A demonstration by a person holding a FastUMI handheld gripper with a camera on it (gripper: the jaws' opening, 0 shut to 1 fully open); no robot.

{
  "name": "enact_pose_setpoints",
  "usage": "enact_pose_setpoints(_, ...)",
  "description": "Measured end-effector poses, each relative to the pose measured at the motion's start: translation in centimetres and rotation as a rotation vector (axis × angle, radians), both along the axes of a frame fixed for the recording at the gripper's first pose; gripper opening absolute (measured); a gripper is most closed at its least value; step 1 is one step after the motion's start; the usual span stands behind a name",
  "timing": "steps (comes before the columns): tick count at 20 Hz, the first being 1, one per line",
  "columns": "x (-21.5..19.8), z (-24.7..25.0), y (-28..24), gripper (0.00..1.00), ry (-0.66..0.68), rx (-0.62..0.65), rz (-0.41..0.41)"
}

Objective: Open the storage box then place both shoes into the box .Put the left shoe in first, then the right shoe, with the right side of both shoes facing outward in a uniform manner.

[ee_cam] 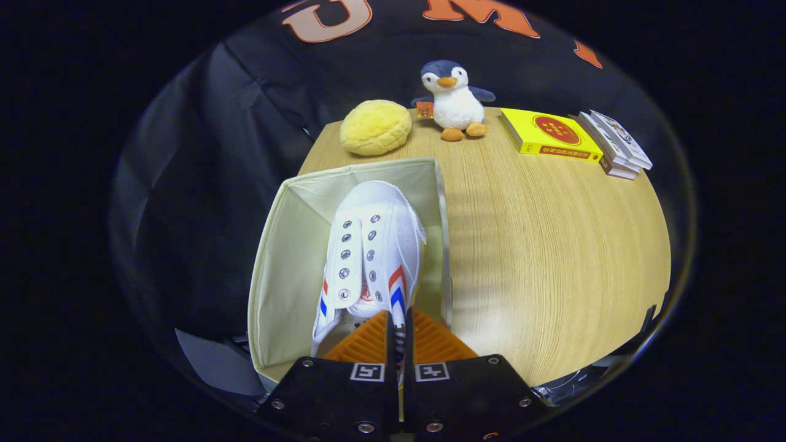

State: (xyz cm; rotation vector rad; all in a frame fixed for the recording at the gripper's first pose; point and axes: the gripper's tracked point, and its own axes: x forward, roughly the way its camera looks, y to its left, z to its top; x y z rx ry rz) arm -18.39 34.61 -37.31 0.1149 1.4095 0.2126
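A white canvas shoe (371,252) with red and blue side stripes and metal eyelets hangs toe-forward over the open cream fabric storage box (288,264). My gripper (399,325) is shut on the shoe's heel collar, the two fingers almost touching with only the thin rim between them. The shoe's toe reaches toward the box's far wall. The box stands at the left edge of the wooden table (540,245), its right wall just right of the shoe. The floor of the box under the shoe is hidden.
At the table's far edge sit a yellow round plush cushion (375,127), a stuffed penguin (453,99), a yellow book (548,135) and a small stack of card boxes (615,145). Bare wood stretches right of the box. The black cloth wall hangs left and behind.
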Motion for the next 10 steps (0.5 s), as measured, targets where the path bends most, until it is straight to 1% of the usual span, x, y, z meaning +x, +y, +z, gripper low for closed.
enact_pose_setpoints(1, -0.3, -0.1, 0.2, 0.04, 0.011, -0.006, 0.003)
enact_pose_setpoints(2, -0.4, 0.0, 0.5, 0.11, 0.016, -0.009, 0.004)
enact_pose_setpoints(3, -0.4, 0.1, 0.6, 0.13, 0.016, -0.011, 0.003)
enact_pose_setpoints(4, -0.2, 0.2, 0.6, 0.19, 0.006, -0.010, 0.001)
enact_pose_setpoints(7, 1.7, 1.8, 0.7, 0.18, -0.067, 0.034, 0.000)
enact_pose_setpoints(10, 3.8, 3.6, -1.0, 0.18, -0.143, 0.045, 0.004)
